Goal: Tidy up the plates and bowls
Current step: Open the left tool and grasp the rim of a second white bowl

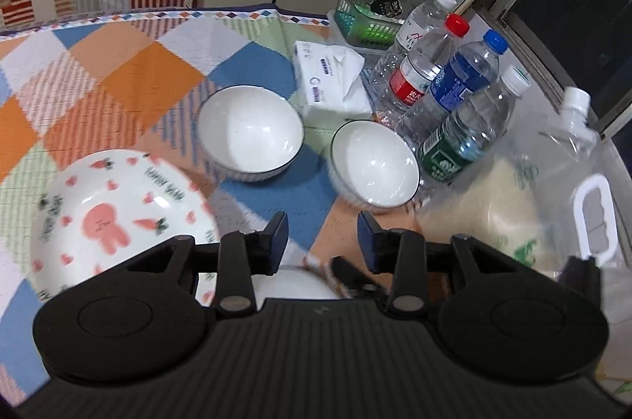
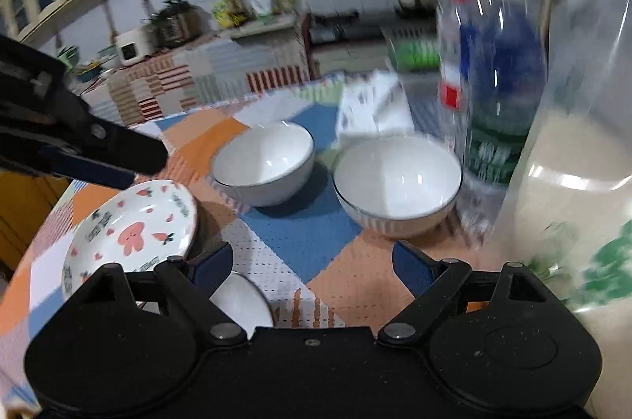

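Two white bowls with dark rims stand side by side on the checked tablecloth: the left bowl (image 1: pixel 251 132) (image 2: pixel 264 162) and the right bowl (image 1: pixel 375 164) (image 2: pixel 397 182). A white plate with pink rabbit and carrot print (image 1: pixel 118 217) (image 2: pixel 132 233) lies to the left. Another white dish (image 1: pixel 292 284) (image 2: pixel 241 300) shows partly under the grippers. My left gripper (image 1: pixel 322 237) is open and empty above the cloth, near the bowls; it also shows in the right wrist view (image 2: pixel 118 162) above the plate. My right gripper (image 2: pixel 312 265) is open and empty in front of the right bowl.
Several water bottles (image 1: pixel 454 95) (image 2: pixel 493 71) stand right of the bowls. A large clear jug (image 1: pixel 553 189) (image 2: pixel 572 162) stands at the right. A tissue pack (image 1: pixel 331 83) lies behind the bowls. A green basket (image 1: pixel 363 19) sits at the far edge.
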Motion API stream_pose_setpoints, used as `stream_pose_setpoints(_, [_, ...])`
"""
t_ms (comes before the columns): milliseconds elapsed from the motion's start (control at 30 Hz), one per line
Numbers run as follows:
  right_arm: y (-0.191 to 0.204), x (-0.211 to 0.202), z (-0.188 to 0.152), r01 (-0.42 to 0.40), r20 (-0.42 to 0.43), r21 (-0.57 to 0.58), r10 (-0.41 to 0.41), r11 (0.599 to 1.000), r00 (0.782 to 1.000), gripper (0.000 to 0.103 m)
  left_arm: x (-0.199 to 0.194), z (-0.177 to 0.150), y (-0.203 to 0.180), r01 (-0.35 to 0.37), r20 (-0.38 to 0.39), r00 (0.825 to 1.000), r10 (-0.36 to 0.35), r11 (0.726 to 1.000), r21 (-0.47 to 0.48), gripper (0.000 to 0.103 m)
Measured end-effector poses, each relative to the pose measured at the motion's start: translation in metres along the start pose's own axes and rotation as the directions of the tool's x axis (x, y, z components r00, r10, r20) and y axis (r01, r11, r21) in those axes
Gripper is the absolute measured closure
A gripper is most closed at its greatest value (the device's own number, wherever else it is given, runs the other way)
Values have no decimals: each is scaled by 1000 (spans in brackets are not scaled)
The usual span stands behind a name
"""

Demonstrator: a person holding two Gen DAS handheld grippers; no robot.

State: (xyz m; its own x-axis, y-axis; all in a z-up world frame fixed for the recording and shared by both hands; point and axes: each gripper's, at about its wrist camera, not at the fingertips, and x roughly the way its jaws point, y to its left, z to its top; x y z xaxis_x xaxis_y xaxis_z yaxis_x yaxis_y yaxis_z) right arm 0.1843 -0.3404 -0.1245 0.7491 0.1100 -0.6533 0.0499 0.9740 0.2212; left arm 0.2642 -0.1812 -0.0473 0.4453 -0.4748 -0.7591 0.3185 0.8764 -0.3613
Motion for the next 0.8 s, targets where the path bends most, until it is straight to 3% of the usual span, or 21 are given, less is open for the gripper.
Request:
stream_pose_setpoints(133, [-12,36,5,18,-98,103,-8,995,995,13,37,5,-4,-17,12,1000,17,1000,-23,64])
stream_pose_setpoints(333, [-17,69,5,48,-92,114,-38,992,995,13,85,15,-6,8,-6,1000,-8,996,-86,64])
stream_pose_setpoints(467, [-24,83,2,87,-89,124,-76,988,993,13,108,17,-15,-3,-44,999,1,999,-41,64])
stream_pose_setpoints(567, [-24,87,-4,93,-40,102,-90,990,995,13,124,18,-17,-10,-60,998,7,999,-42,64])
stream_pose_setpoints(700, [-19,93,-11,132,17,32,-132,991,991,12,142,15,-10,4,-63,998,-12,992,-123,64])
stream_pose_setpoints(800, [-24,95,-17,124,63,43,-127,991,990,12,157,16,-5,15,-90,995,-31,984,-180,65])
